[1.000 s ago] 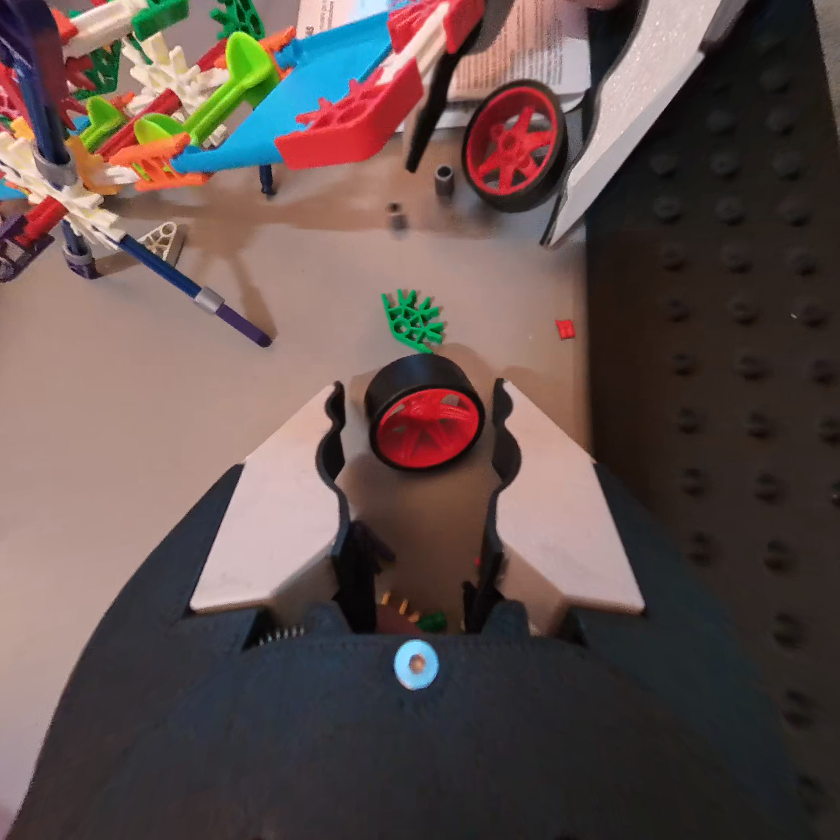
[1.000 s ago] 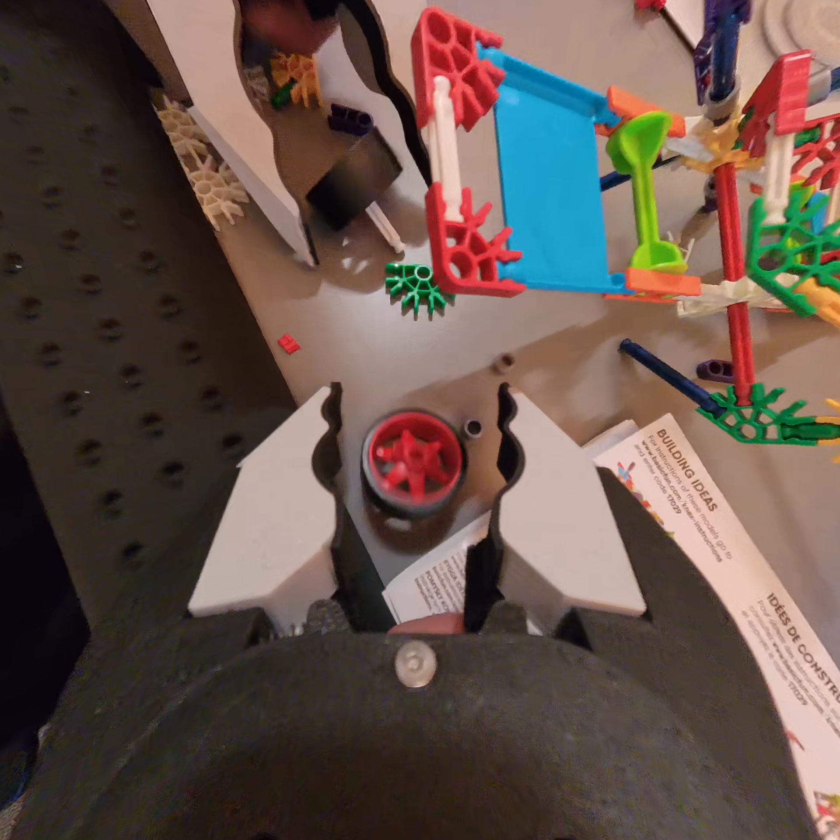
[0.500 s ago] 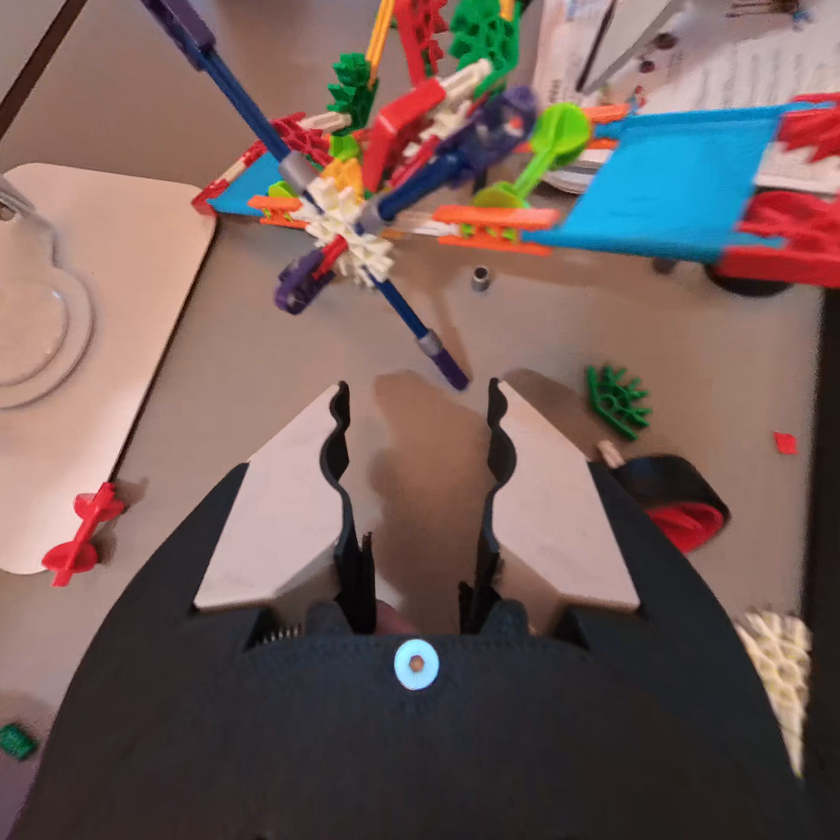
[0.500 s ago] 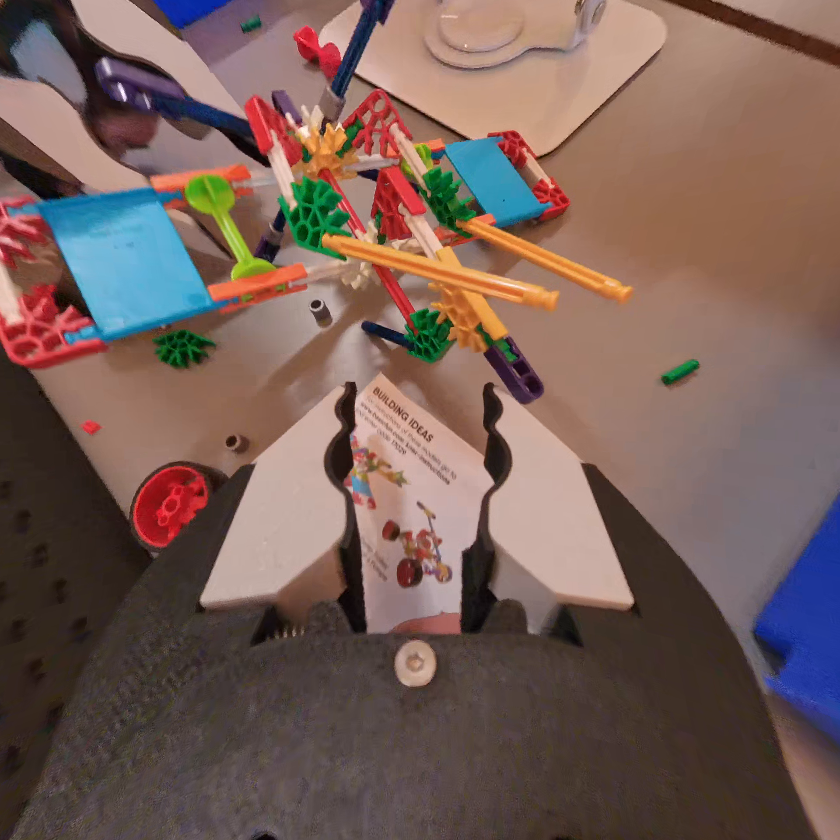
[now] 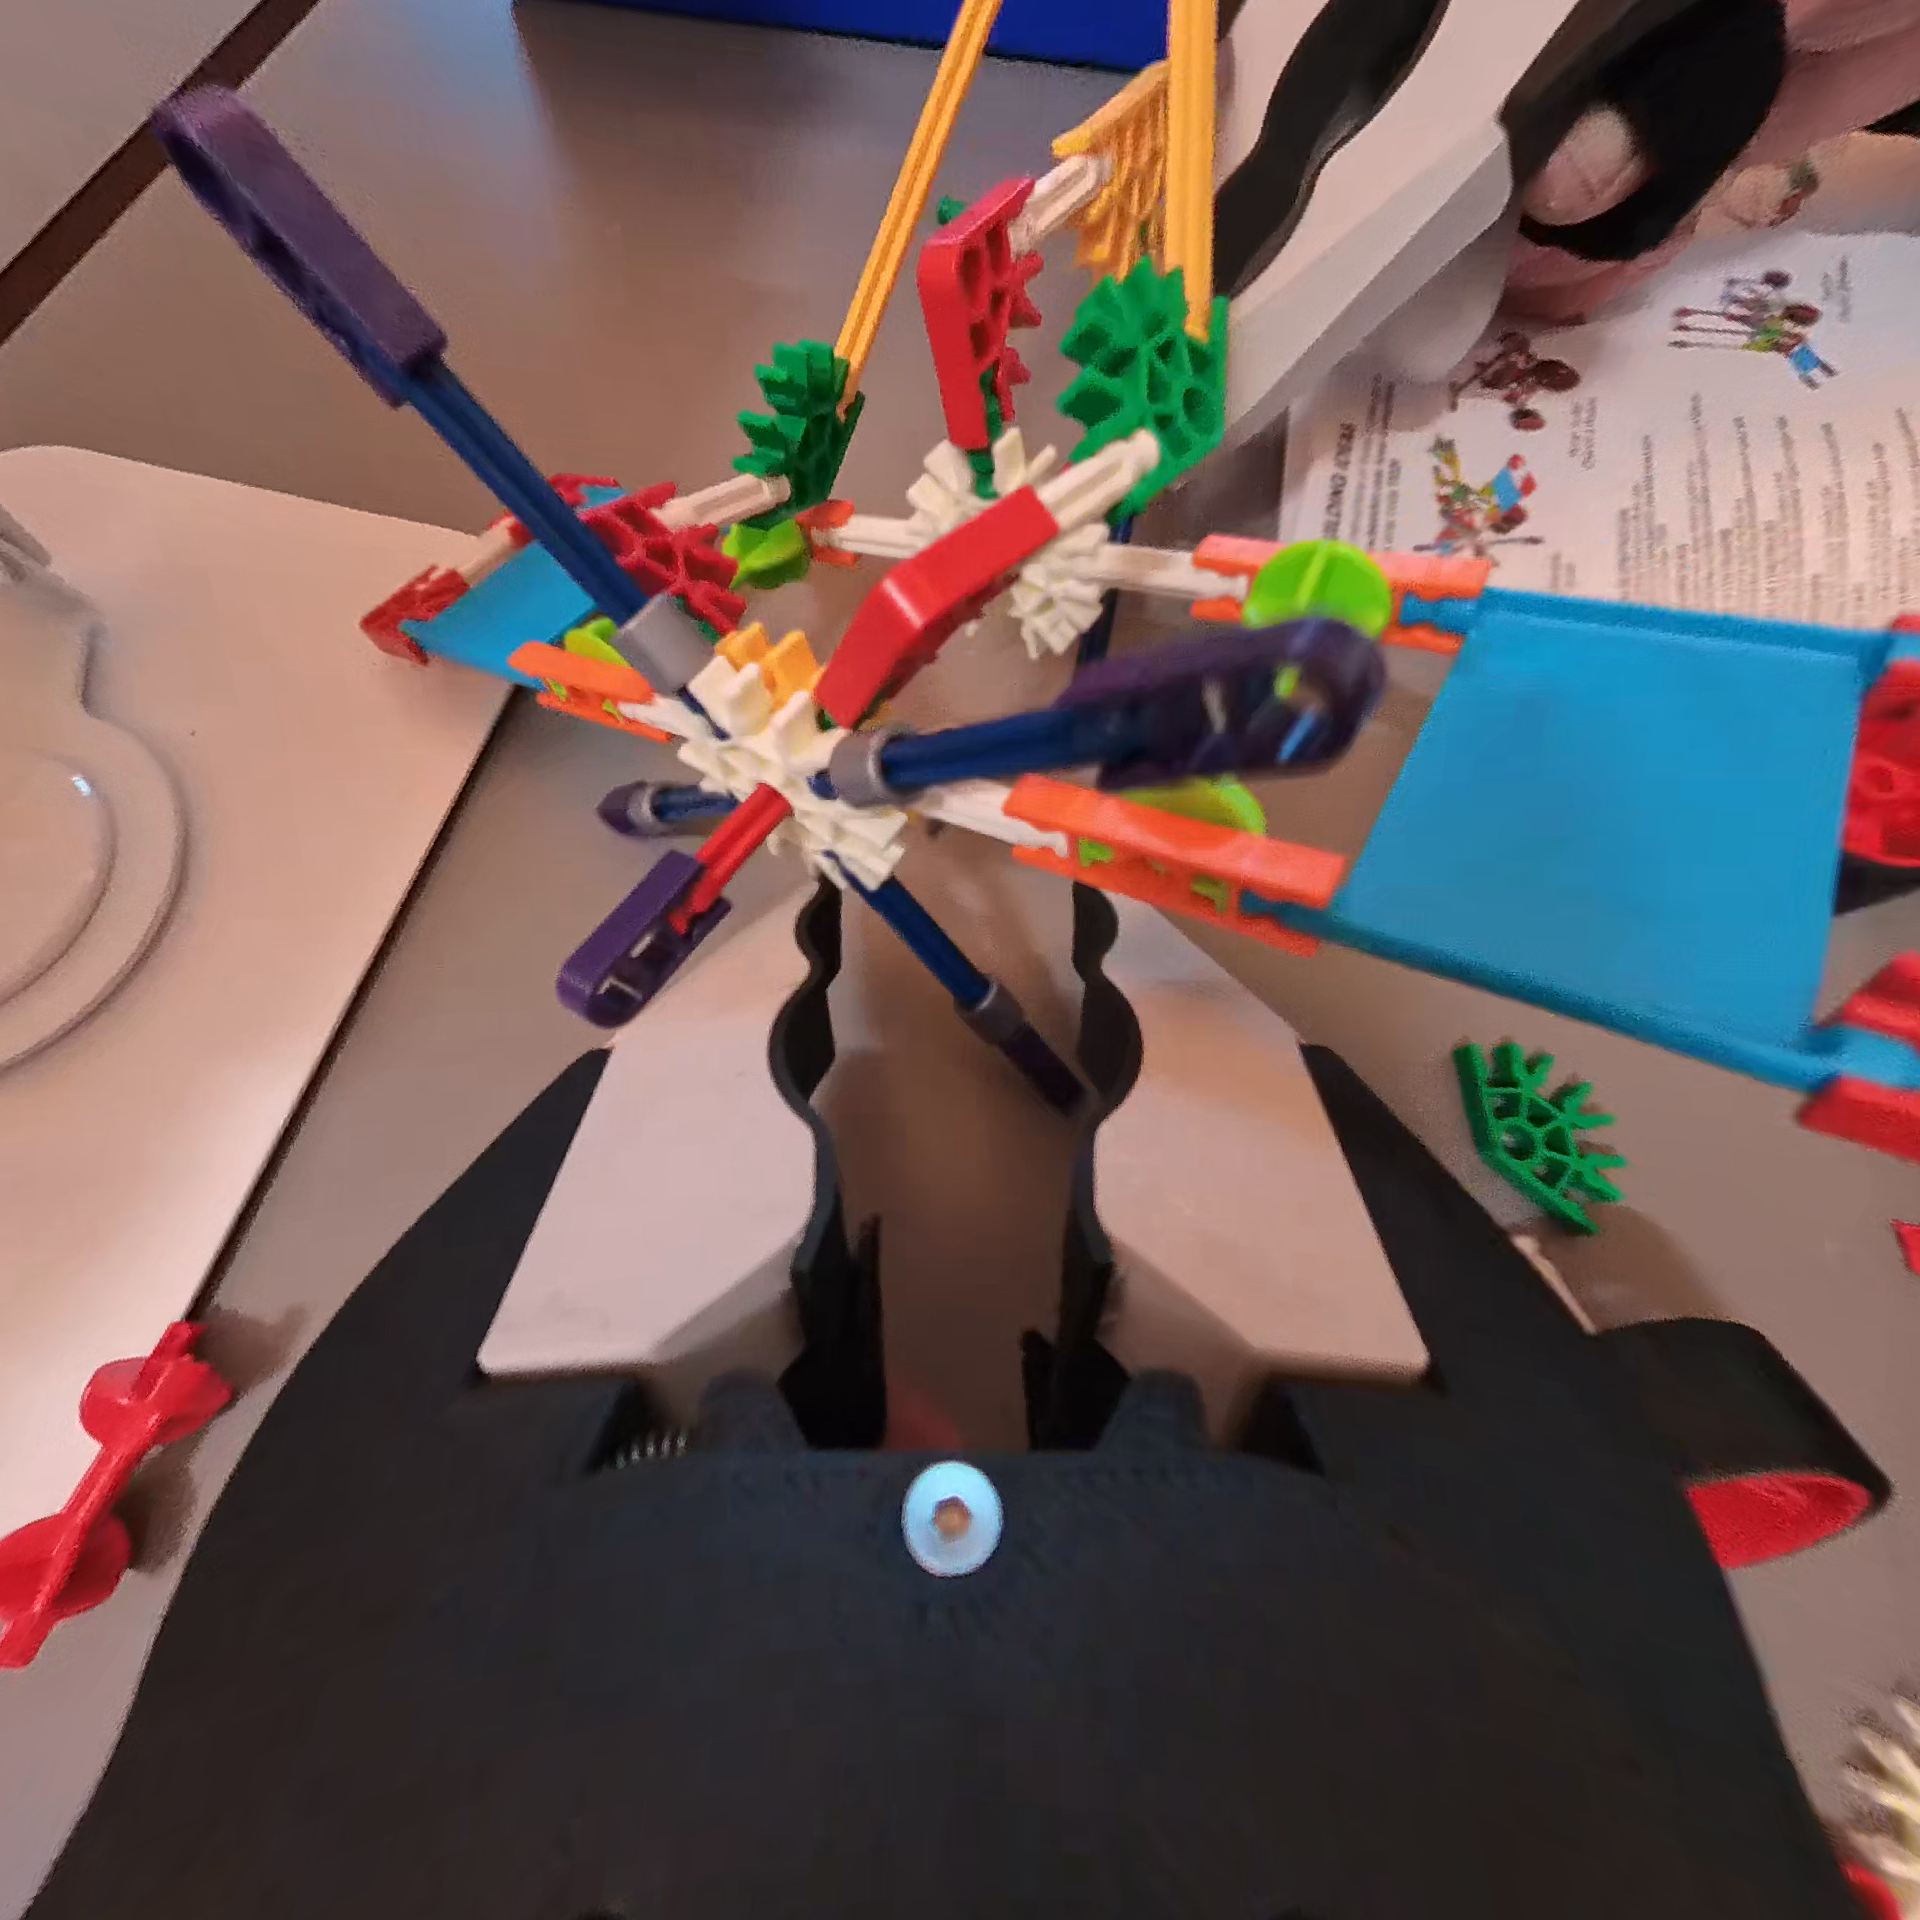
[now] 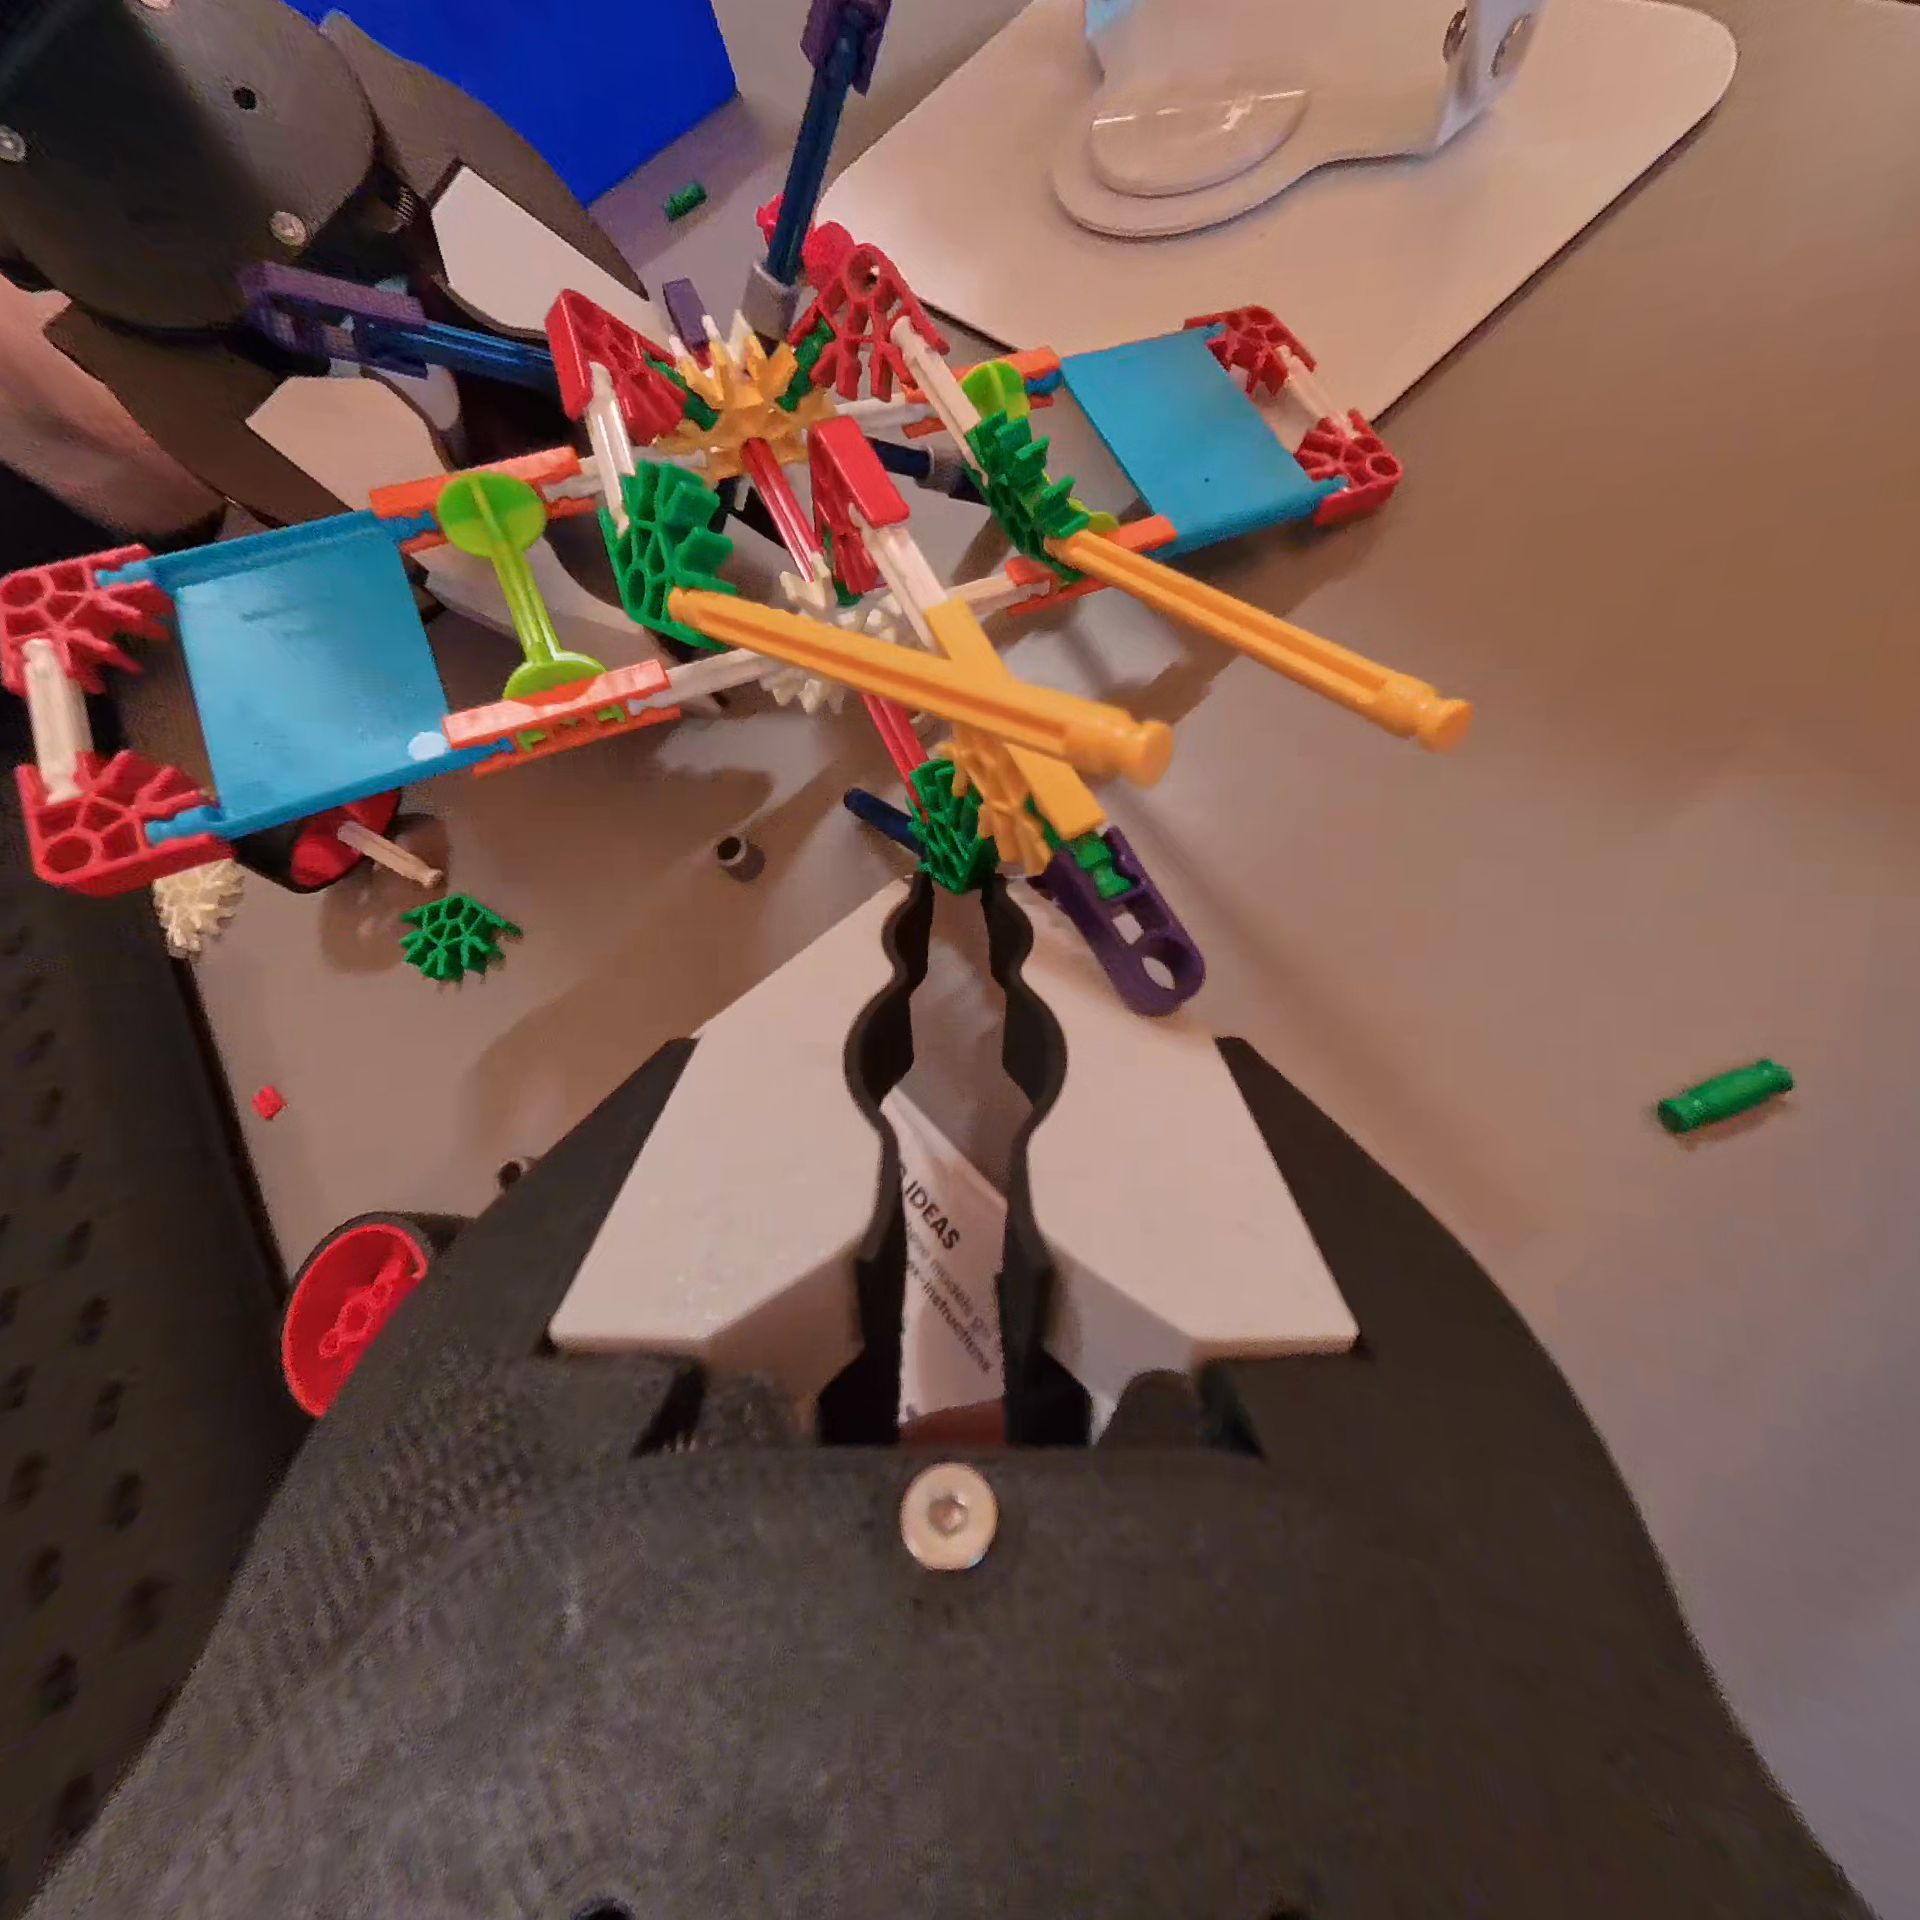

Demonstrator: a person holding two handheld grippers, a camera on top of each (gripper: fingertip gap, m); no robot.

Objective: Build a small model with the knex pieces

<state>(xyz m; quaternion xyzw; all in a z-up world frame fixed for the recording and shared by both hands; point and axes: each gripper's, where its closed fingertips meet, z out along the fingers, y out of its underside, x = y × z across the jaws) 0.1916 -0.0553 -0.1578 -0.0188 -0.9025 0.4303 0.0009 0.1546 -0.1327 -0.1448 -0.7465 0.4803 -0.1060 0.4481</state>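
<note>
Model (image 6: pixel 790 582) of snapped plastic rods and connectors is seen mid-bench, between the two tools, with blue panels out to left and right and yellow rods sticking toward the near right. It is judged light but gangly: single parts are stiff, the joints only friction-fit, so they could pop apart if it is twisted or squeezed hard. Smooth plastic, likely slippery on the round rods. The flat connectors or hub joints are judged better holds than the rod tips or the thin panels.

Right tool (image 6: pixel 951 904) is pointed at the near end of the model, angled down toward the bench (image 6: pixel 1558 831). Its jaws are drawn close together, with the tips right at the green connector (image 6: pixel 948 831). Whether that connector is actually clamped cannot be told.

Left tool (image 5: pixel 951 935) is brought in from the far left side, tilted down. Its jaws are spread, and a blue rod (image 5: pixel 935 966) with a purple end lies in the gap, close by one finger and not clamped.

Leaflet (image 5: pixel 1662 436) lies under the right tool. Red wheel (image 6: pixel 348 1320) sits at near left, and a loose green fan piece (image 6: pixel 452 935) lies beside the left panel. A short green rod (image 6: pixel 1725 1093) lies well apart at right, and a pale mat (image 6: pixel 1351 208) is at far right.
</note>
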